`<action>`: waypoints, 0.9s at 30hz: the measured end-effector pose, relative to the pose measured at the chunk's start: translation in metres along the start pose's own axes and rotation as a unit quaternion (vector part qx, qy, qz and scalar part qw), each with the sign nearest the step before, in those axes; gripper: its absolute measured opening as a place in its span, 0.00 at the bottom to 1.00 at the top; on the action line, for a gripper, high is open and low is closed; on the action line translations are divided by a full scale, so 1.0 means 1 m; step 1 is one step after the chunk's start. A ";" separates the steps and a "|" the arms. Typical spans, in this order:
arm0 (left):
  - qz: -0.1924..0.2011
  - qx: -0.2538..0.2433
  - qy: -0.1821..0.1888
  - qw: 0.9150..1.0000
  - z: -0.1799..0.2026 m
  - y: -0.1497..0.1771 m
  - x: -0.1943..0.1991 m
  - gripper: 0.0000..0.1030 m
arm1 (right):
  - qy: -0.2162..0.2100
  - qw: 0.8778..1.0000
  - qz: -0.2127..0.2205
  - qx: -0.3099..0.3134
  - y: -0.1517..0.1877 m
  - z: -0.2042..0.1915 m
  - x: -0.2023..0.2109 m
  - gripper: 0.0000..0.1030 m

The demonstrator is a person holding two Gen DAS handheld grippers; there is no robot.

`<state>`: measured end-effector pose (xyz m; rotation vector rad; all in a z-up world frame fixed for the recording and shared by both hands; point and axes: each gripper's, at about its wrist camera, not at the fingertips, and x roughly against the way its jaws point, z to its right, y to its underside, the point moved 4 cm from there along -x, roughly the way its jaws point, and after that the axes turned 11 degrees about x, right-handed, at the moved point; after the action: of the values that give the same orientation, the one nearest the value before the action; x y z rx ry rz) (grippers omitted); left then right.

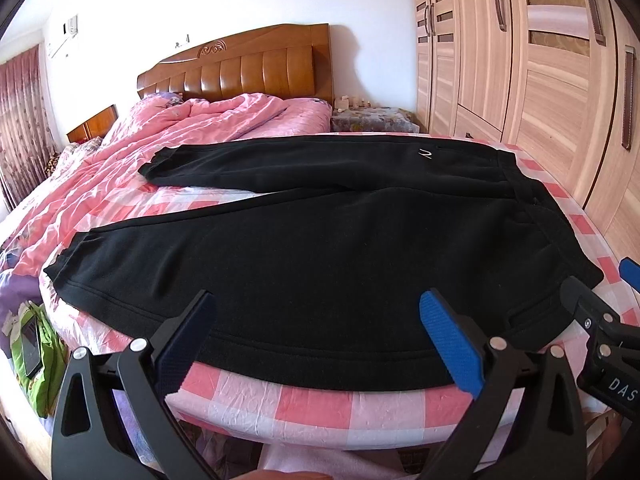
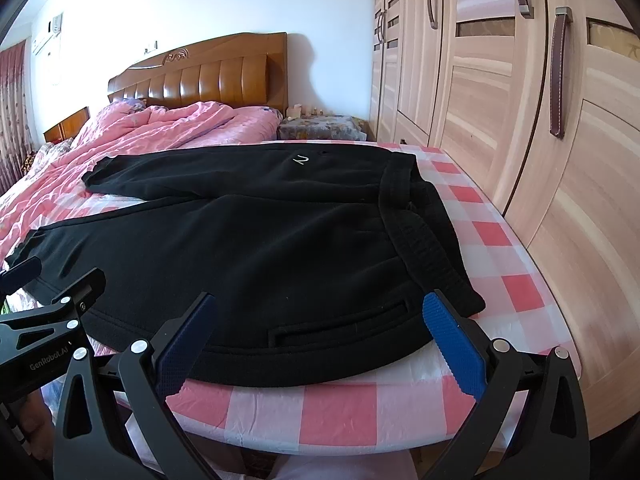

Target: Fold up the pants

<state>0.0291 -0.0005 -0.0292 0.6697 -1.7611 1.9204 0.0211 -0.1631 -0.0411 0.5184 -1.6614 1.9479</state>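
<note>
Black sweatpants [image 1: 320, 248] spread flat across the foot of a bed, on a pink-and-white checked sheet [image 1: 312, 404]. Directly ahead of both hand-held grippers, filling the middle of each wrist view. Legs running off to the left, waistband [image 2: 416, 236] to the right. Far leg angled away from the near one, with a strip of sheet showing between the two cuffs. Small white logo [image 1: 425, 153] on the far leg, up near the waist. Slit pocket [image 2: 340, 322] in the near leg, just beyond the right hand-held gripper.

Left hand-held gripper [image 1: 320, 332] spread to its widest, nothing between the blue pads [image 1: 450, 344]. Tips hovering over the near hem of the closer leg; contact with the cloth cannot be told. Right hand-held gripper [image 2: 320, 332] likewise wide open and holding nothing. Poised at the near edge of the pants by the waist end, its right pad close to the waistband corner.

Each tool visible in the other's view: the right one at the left one's right side, the left one at the right one's left side. Set side by side along the bed edge, both tilted downward.

Beyond the pants, a rumpled pink quilt [image 1: 168, 132] reaching to a wooden headboard [image 1: 248, 68]. To the right of both tools, a light wooden wardrobe [image 2: 520, 120] with dark handles. Small cloth-covered nightstand [image 2: 320, 126] between headboard and wardrobe. Green bag [image 1: 36, 344] on the floor, down to the left of the left tool.
</note>
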 end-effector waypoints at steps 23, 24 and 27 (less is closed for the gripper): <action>-0.009 -0.003 0.002 1.000 -0.002 0.003 -0.002 0.99 | -0.007 1.000 -0.006 -0.005 0.004 0.001 -0.003 0.96; -0.009 -0.003 0.002 1.000 -0.002 0.003 -0.002 0.99 | -0.008 1.000 -0.006 -0.006 0.003 0.002 -0.004 0.96; -0.009 -0.003 0.002 1.000 -0.002 0.003 -0.002 0.99 | -0.011 1.000 -0.009 -0.008 0.003 0.003 -0.005 0.96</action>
<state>0.0289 0.0011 -0.0333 0.6768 -1.7515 1.9037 0.0228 -0.1669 -0.0463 0.5475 -1.6782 1.9218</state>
